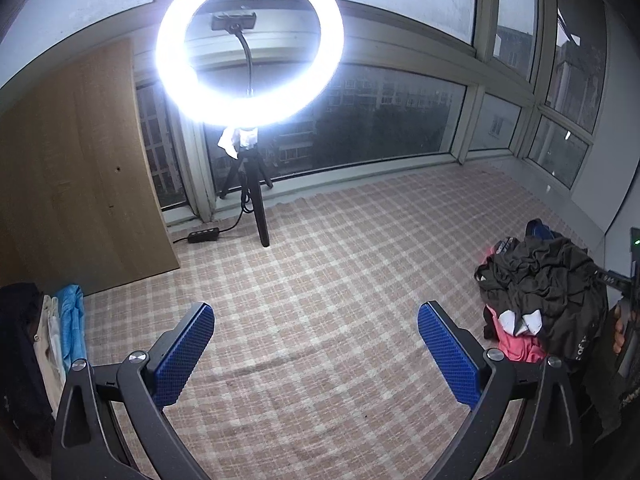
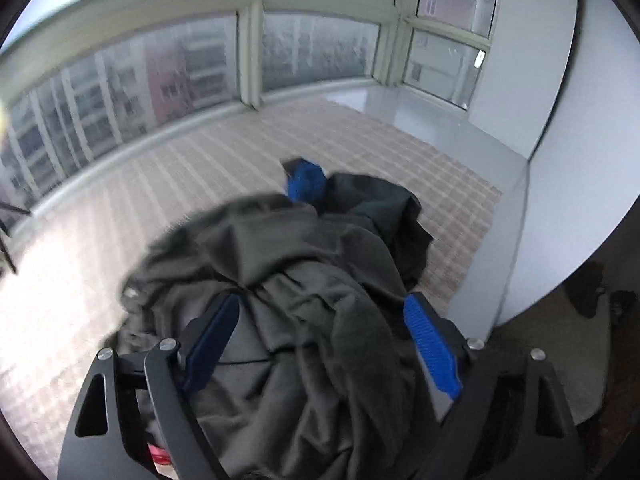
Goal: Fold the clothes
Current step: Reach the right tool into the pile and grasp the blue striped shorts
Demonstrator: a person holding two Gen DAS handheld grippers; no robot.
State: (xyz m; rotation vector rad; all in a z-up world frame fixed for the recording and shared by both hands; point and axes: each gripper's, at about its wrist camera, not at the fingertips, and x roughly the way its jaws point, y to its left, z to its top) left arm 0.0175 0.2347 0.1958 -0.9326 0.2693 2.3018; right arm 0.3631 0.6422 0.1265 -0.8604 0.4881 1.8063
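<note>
1. A heap of crumpled clothes (image 1: 540, 292) sits at the right end of the checked sheet (image 1: 320, 280), close to the white wall; a dark olive-grey garment (image 2: 288, 280) lies on top, with a pink one (image 1: 518, 346) and a white scrap showing at the near edge and a blue piece (image 2: 306, 180) poking out at the far side
2. The right tongs (image 2: 320, 328) are spread wide right over the heap, the dark garment bunched between the two blue pads; whether the pads touch the cloth I cannot tell, and they are not closed on it
3. The left tongs (image 1: 316, 352) hang wide open above the bare middle of the sheet, holding nothing, well apart from the heap
4. At the left edge a few folded or stacked pieces, one light blue (image 1: 72, 320), lie beside a wooden board (image 1: 80, 180)
5. A lit ring light (image 1: 250, 46) on a black tripod stands at the far side before the windows, a power strip (image 1: 204, 235) near its feet
</note>
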